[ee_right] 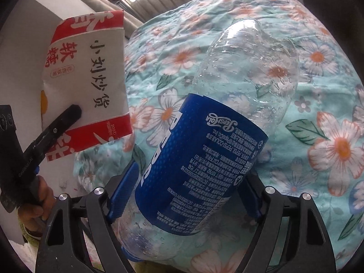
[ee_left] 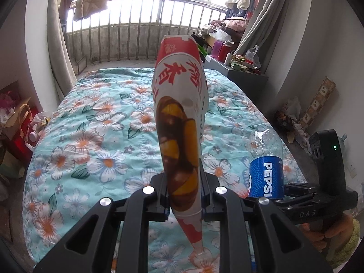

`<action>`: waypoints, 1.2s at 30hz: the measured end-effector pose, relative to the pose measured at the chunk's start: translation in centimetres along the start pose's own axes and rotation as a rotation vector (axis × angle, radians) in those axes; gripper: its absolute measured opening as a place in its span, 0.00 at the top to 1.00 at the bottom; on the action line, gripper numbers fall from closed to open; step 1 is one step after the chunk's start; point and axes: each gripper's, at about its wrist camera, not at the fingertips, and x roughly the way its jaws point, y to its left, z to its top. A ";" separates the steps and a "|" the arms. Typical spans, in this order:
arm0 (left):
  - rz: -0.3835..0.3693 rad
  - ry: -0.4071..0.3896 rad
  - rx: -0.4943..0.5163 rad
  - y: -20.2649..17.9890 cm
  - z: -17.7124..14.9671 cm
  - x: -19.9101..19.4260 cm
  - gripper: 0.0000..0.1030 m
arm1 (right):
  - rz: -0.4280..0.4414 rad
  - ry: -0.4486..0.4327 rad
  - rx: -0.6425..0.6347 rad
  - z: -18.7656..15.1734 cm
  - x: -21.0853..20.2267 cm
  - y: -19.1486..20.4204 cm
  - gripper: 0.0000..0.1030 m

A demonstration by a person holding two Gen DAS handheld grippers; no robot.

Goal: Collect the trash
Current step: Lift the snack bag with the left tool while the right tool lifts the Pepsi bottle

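Observation:
My left gripper (ee_left: 183, 195) is shut on a red and white paper snack bag (ee_left: 179, 122) printed with chestnuts, held upright above the bed. The same bag shows in the right wrist view (ee_right: 91, 77) at the left, with the left gripper's finger (ee_right: 66, 118) across it. My right gripper (ee_right: 182, 202) is shut on an empty clear Pepsi bottle (ee_right: 204, 159) with a blue label, held above the bed. That bottle also shows in the left wrist view (ee_left: 266, 170), in the right gripper (ee_left: 318, 195) at the lower right.
A bed with a teal floral quilt (ee_left: 102, 125) fills the middle. A grey side cabinet (ee_left: 241, 72) with clutter stands at the far right. Bags and boxes (ee_left: 18, 122) lie on the floor at the left. A balcony railing (ee_left: 141, 22) is beyond.

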 end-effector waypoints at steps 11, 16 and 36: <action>0.024 -0.010 0.039 -0.6 -0.1 -0.1 0.83 | 0.039 -0.032 0.008 0.0 -4.8 -2.2 0.37; 0.046 -0.023 0.097 -2.1 0.1 -0.4 0.83 | 0.043 -0.074 0.023 -0.6 -8.6 -4.7 0.39; 0.070 0.010 0.153 -5.4 0.6 3.5 0.83 | 0.087 -0.114 0.286 -1.8 -5.6 -6.3 0.21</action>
